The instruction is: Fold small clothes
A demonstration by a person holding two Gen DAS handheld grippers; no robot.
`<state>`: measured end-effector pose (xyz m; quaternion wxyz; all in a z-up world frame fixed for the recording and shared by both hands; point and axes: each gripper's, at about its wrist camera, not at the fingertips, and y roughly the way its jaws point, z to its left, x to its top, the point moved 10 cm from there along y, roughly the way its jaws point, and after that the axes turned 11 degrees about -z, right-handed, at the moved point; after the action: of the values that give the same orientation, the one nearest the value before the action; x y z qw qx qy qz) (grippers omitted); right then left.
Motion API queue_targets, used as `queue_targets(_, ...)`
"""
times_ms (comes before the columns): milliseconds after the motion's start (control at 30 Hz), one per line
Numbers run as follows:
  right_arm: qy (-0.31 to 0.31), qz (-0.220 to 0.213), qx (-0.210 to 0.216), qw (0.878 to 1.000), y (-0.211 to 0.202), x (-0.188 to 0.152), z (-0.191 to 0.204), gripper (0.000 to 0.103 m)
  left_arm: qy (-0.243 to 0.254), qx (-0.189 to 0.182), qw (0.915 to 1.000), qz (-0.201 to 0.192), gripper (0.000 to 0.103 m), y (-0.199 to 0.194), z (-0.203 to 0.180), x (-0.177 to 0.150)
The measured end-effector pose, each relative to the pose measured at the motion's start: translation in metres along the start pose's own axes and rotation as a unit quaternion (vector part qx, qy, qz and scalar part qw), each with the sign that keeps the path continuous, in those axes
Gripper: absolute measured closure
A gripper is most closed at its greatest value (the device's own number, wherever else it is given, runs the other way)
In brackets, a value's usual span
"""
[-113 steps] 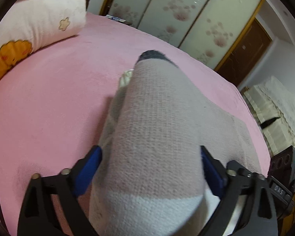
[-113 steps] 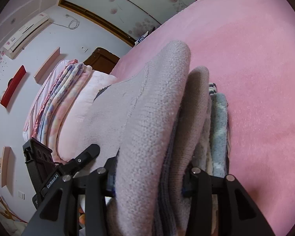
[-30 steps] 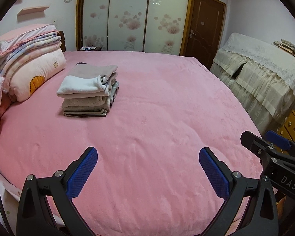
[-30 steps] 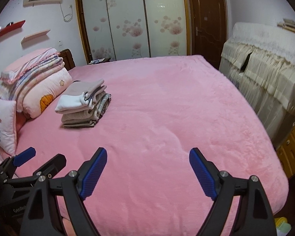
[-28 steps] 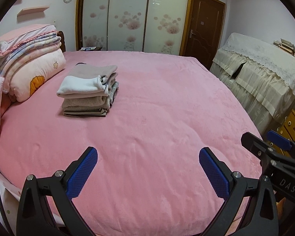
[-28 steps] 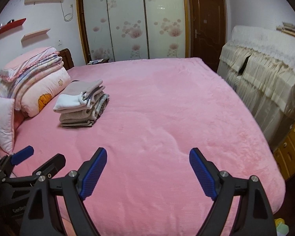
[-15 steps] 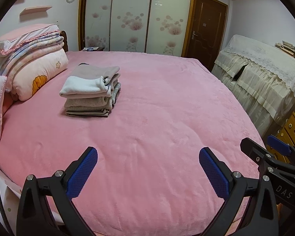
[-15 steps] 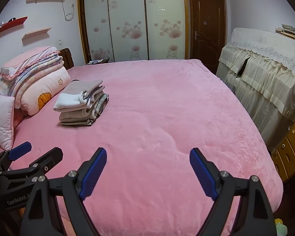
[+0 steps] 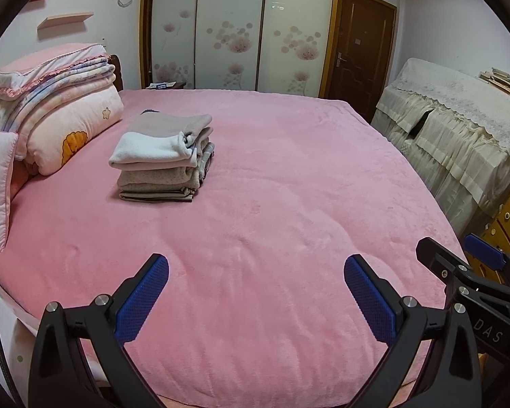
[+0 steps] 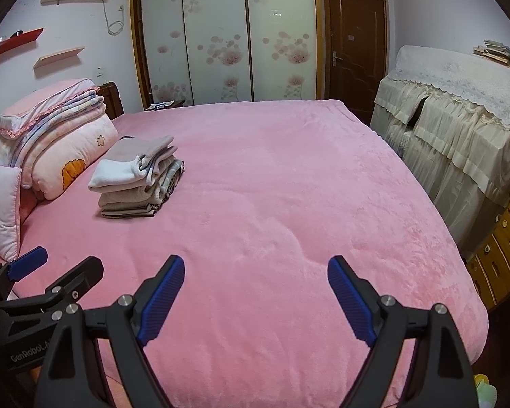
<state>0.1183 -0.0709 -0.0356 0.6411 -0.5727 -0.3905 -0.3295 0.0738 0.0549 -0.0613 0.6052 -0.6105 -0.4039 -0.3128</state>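
The bed (image 9: 289, 204) carries a pink plush cover. Sliding wardrobe doors (image 9: 234, 30) stand at 12 o'clock, a brown door (image 9: 357, 44) at 1 o'clock, a lace-draped cabinet (image 9: 459, 119) at 3 o'clock. Folded bedding (image 9: 51, 102) lies at 10 o'clock. The stack of folded clothes (image 9: 163, 156) rests on the bed at 11 o'clock, just beside the bedding.

The left gripper (image 9: 256, 292) and right gripper (image 10: 256, 292) hover over the near edge, jaws spread wide, empty. Earlier, both jaws were clamped on the knit garments; these now lie in the stack, well apart from both grippers.
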Motion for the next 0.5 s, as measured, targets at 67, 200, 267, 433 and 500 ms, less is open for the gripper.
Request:
queue_targets(67,0.000,0.001,0.000,1.000,0.0000,-0.0003,-0.0003,0.016,0.000,0.002,1.0000,0.000,0.000,-0.0005,0.0002,-0.0001)
queue_targets(200,0.000,0.001,0.000,1.000,0.0001,-0.0008,-0.0005,0.016,0.000,0.005,1.0000,0.002,0.000,-0.0007,0.0005,-0.0011)
queue_targets(267,0.000,0.002,0.000,1.000,0.0000,-0.0022,-0.0008,0.016,0.000,0.005,1.0000,0.002,0.000,-0.0008,0.0012,-0.0010)
queue_targets(433,0.001,0.001,-0.001,1.000,0.0000,-0.0024,-0.0014,0.016,0.000,0.005,1.0000,0.004,0.000,-0.0011,0.0008,-0.0017)
queue_targets(500,0.001,0.002,-0.001,1.000,-0.0001,-0.0031,-0.0018,0.016,0.000,0.007,1.0000,0.003,0.000,-0.0020,0.0010,-0.0019)
